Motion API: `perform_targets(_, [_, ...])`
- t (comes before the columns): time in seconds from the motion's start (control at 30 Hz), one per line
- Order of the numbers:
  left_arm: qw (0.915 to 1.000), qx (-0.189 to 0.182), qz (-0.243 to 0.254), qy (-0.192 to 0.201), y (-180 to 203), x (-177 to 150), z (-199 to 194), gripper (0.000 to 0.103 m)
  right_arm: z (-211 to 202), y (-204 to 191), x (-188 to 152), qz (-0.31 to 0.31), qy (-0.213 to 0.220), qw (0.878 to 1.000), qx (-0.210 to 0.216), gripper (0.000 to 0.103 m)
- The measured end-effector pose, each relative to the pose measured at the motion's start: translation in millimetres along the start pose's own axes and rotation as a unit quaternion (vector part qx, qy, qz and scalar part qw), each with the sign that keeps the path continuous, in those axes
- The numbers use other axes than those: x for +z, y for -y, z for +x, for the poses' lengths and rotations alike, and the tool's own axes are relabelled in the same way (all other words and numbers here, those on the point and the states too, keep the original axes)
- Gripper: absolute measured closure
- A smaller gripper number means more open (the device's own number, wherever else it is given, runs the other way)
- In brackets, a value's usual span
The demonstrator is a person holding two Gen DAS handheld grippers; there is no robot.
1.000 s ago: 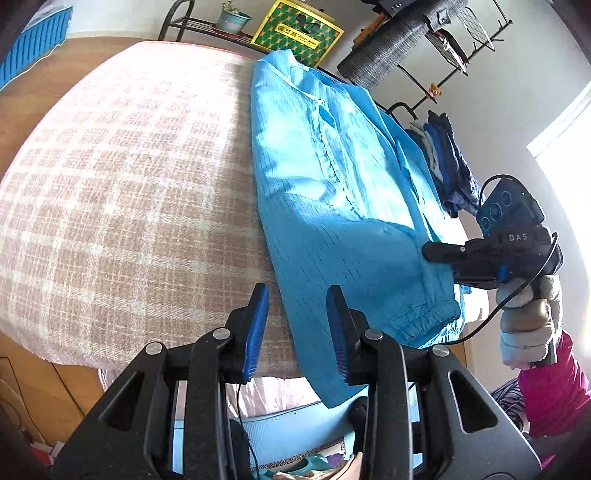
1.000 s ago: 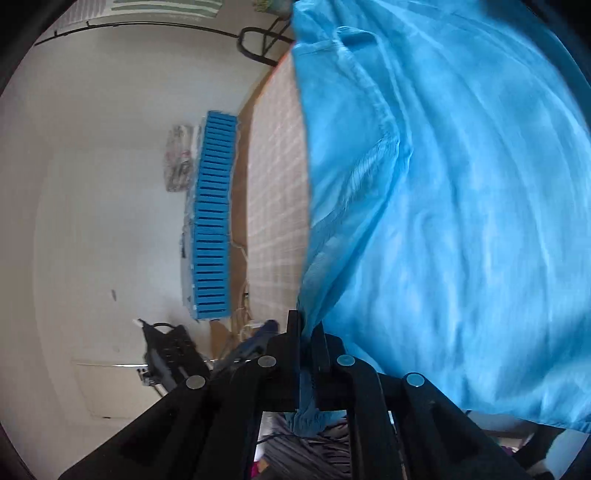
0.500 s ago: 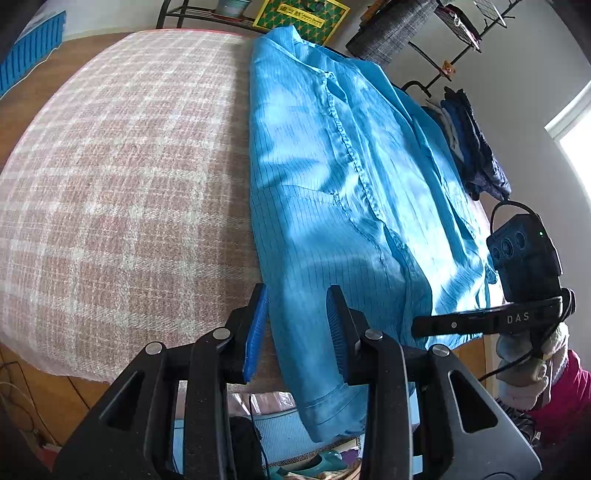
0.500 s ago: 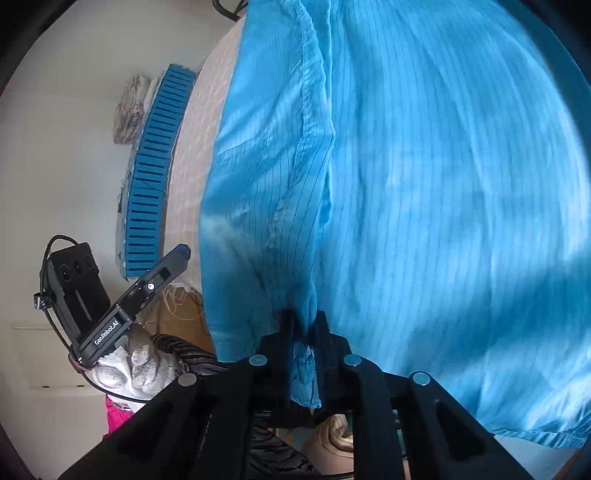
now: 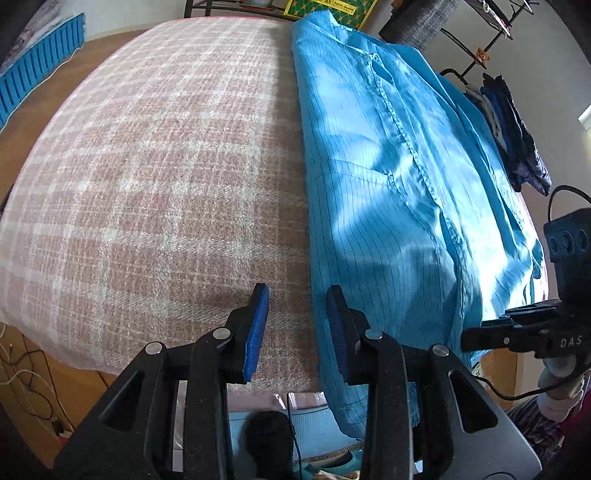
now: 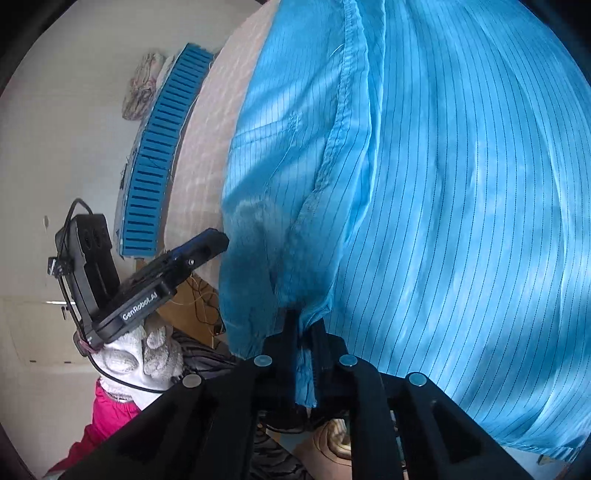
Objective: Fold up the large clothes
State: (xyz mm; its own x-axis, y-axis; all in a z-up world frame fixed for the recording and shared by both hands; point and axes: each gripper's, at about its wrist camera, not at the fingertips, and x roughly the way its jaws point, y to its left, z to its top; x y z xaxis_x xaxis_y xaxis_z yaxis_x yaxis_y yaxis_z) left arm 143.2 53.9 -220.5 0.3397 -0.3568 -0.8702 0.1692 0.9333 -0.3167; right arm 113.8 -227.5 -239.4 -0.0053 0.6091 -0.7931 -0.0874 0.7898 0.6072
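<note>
A large light-blue pinstriped garment (image 5: 388, 203) lies lengthwise on the right half of a table under a pink plaid cloth (image 5: 147, 184); its hem hangs over the near edge. My left gripper (image 5: 297, 291) stands open just above the plaid cloth, at the garment's left edge, with nothing between its blue pads. My right gripper (image 6: 304, 321) has a bunched fold of the garment (image 6: 461, 184) between its jaws, which are opening. It also shows as the right gripper (image 5: 517, 332) at the garment's near right corner. The left gripper (image 6: 210, 240) appears in the right wrist view, in a white-gloved hand (image 6: 144, 354).
A blue slatted panel (image 5: 33, 74) leans at the far left. A black rack with dark clothes (image 5: 517, 129) stands at the right, and a yellow box (image 5: 332, 7) sits behind the table. Cables (image 5: 22, 387) lie on the floor below the near left edge.
Both grippers came down toward the table's near edge. The garment's right side, held up a second ago, now lies spread on the table. The left gripper stayed open.
</note>
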Motion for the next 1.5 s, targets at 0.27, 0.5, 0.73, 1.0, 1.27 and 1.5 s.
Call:
perform_targets(0.27, [0.9957,-0.008,0.079,0.047,49.9,14.4,0.2,0.071,-69.5,-5.3,-21.3,-0.079,0.100,0.987,-0.094,0.071])
perform_targets(0.5, [0.9878,0.044,0.146,0.030,77.6,0.8,30.1,0.071,-113.5,7.2,-31.7,-0.098,0.166,0.970,-0.148,0.069])
perform_targets(0.73, [0.9847,0.055,0.147,0.075,104.4,9.8,-14.2,0.071,-151.8,24.3,-46.3,-0.090,0.241,0.952,-0.168,0.068])
perform_targets(1.0, [0.9711,0.081,0.169,0.149,165.2,21.8,-62.3,0.055,-191.1,44.0,-65.4,-0.085,0.305,0.920,-0.231,0.051])
perform_targets(1.27, [0.9618,0.068,0.178,0.196,205.8,30.5,-89.4,0.034,-231.1,75.4,-79.6,-0.055,0.338,0.903,-0.257,0.036])
perform_targets(1.5, [0.9575,0.068,0.189,0.207,226.9,35.8,-92.9,0.034,-248.7,105.8,-83.3,-0.027,0.340,0.900,-0.272,0.034])
